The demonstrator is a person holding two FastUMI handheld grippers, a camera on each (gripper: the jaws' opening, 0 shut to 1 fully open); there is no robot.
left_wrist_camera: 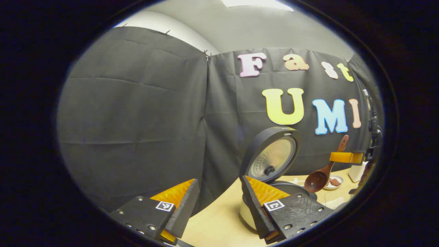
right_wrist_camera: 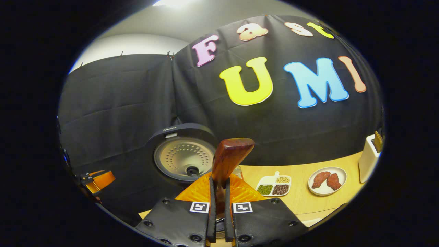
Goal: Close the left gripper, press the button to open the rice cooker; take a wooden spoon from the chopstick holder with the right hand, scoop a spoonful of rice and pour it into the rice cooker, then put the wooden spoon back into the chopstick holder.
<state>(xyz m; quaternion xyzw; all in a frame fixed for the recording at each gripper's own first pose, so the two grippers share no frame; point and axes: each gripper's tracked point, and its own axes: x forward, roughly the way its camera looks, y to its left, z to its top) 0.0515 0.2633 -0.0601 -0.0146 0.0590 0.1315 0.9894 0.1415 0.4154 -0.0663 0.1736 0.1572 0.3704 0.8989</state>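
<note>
— What do your right tongs (right_wrist_camera: 219,206) hold?
— You're pinching the glossy reddish-brown wooden spoon (right_wrist_camera: 229,158) by its handle, its empty round bowl just right of the black rice cooker's raised, dimpled-metal lid (left_wrist_camera: 271,155).
— And your left tongs (left_wrist_camera: 219,209)?
— Spread wide, empty, before the cooker on the pale wooden tabletop (left_wrist_camera: 219,216).

Black cloth wall (left_wrist_camera: 137,113), wooden table (right_wrist_camera: 301,199), bright ceiling light (left_wrist_camera: 257,2)
</note>
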